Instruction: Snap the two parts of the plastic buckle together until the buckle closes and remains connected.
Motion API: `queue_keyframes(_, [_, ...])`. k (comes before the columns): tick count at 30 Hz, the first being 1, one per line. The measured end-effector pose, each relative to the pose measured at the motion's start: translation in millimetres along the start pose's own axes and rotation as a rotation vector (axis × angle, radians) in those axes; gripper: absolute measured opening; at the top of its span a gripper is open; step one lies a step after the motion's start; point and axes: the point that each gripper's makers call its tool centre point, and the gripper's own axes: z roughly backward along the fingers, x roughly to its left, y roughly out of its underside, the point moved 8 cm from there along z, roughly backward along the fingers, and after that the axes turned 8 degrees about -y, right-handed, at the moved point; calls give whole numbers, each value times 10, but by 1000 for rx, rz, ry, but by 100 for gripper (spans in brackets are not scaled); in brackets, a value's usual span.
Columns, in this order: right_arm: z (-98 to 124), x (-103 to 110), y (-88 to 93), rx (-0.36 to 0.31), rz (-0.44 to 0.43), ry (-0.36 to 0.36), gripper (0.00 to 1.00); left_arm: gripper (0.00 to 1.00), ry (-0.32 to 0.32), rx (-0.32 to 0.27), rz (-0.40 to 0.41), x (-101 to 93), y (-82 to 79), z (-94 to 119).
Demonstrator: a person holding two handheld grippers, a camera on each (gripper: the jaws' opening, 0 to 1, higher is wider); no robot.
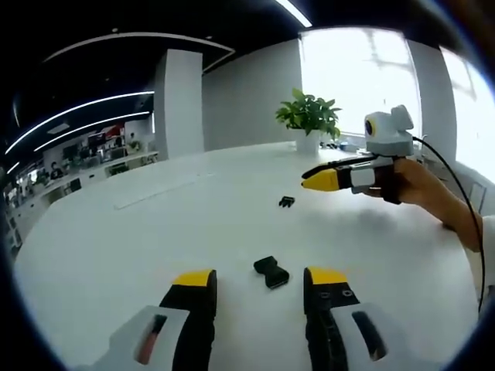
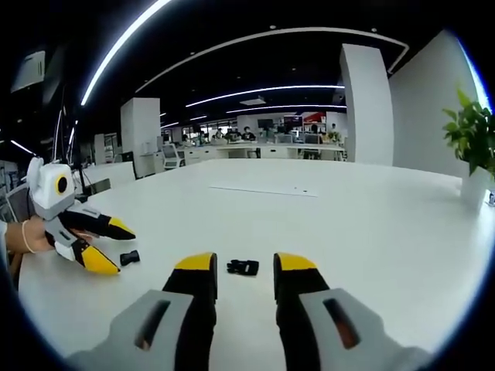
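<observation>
Two black buckle halves lie apart on a white table (image 1: 116, 255), neither one held. The socket (image 1: 271, 272) rests just beyond the left gripper (image 1: 261, 287), between its yellow-tipped jaws, which stand apart and clear of it. In the right gripper view, the pronged half (image 2: 242, 267) lies just beyond the right gripper (image 2: 245, 272), whose jaws are likewise parted and empty. The same half appears farther off in the left gripper view (image 1: 287, 202), below the right gripper (image 1: 319, 180) and the hand (image 1: 421, 185) carrying it. Both parts look small, light, stiff and smooth, so likely to skate on the table when nudged. Best hold is judged to be across each body's flat sides, well behind the mating end, leaving prongs and mouth free. A potted plant (image 1: 309, 117) stands at the far edge.
</observation>
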Motion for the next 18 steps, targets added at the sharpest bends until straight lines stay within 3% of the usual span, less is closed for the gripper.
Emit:
queue_keyframes(12, [23,19,-13,-12,-1,4,28,32,-6,-2,-26,19,1,-23])
queue_keyframes(18, [23,21,-15,-9,-1,5,28,31,3,-8,-20,20,-9,-22])
